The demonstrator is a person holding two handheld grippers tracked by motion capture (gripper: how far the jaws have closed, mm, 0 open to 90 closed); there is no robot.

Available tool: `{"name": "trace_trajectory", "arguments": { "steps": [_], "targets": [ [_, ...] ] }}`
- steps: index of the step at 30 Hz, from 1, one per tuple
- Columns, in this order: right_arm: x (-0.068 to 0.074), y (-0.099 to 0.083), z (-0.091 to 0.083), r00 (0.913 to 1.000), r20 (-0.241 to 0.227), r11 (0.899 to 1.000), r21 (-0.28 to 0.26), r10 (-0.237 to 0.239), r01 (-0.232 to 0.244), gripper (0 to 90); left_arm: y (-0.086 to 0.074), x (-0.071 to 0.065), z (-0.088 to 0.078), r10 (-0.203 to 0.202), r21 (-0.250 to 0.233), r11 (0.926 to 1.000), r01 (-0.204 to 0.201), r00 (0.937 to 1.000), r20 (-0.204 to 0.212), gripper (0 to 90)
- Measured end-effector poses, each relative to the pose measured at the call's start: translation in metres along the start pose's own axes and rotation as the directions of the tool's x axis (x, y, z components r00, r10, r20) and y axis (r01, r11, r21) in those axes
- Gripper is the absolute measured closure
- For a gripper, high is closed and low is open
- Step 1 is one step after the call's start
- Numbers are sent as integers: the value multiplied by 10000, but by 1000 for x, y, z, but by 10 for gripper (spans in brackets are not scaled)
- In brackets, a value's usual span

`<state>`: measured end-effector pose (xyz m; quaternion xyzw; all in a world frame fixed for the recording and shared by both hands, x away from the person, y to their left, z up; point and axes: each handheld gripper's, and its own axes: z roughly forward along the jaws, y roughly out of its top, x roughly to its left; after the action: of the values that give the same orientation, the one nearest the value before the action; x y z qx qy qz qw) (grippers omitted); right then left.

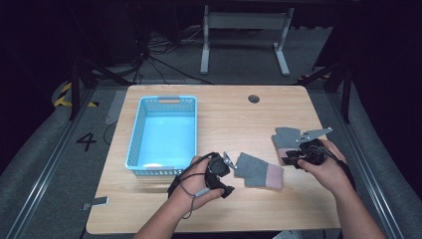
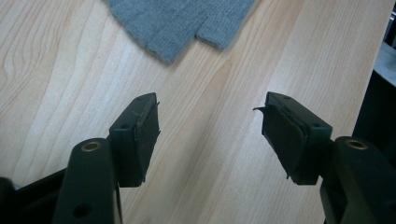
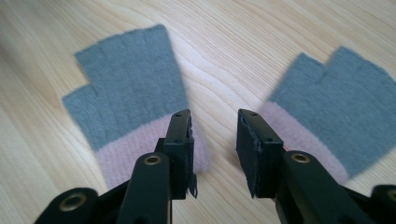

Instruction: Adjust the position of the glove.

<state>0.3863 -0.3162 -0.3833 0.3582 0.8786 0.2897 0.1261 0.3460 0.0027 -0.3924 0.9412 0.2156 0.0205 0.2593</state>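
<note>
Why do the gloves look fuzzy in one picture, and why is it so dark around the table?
In the right gripper view, both gloves have smeared edges, likely motion blur. The left gripper view is sharp. In the high view, light falls on the table; the room behind stays dark.

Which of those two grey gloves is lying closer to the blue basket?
The glove in the middle of the table, just right of the left hand-held gripper. The other glove lies farther right, by the right hand-held gripper, well away from the basket.
</note>
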Motion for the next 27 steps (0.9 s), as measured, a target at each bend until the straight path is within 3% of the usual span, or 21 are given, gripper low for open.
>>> {"name": "trace_trajectory", "arguments": {
  "steps": [3, 5, 9, 16, 21, 27],
  "targets": [
    [2, 2, 1, 9998, -213, 9999, -100, -63, 61, 665, 0, 0, 0, 19, -9, 10000, -19, 10000, 56, 365],
    [8, 7, 5, 9978, -623, 9996, -166, -235, 226, 652, -1, -1, -1, 43, -98, 9999, -42, 10000, 84, 353],
    [16, 12, 13, 9947, -864, 9985, -63, -550, 546, 636, -4, -3, -4, -14, -276, 9996, 23, 9995, 312, 352],
    [29, 20, 34, 9862, -1398, 9957, 167, -881, 913, 617, -9, 0, -8, -182, -287, 9994, 183, 9998, 29, 344],
    [36, 22, 50, 9812, -1628, 9923, 495, -1037, 1131, 572, -10, -1, -9, -153, -258, 9995, 154, 9999, 24, 343],
    [41, 21, 64, 9811, -1622, 9896, 808, -1051, 1194, 527, -11, -1, -8, -186, -215, 9996, 187, 9998, 21, 340]
  ]
}}
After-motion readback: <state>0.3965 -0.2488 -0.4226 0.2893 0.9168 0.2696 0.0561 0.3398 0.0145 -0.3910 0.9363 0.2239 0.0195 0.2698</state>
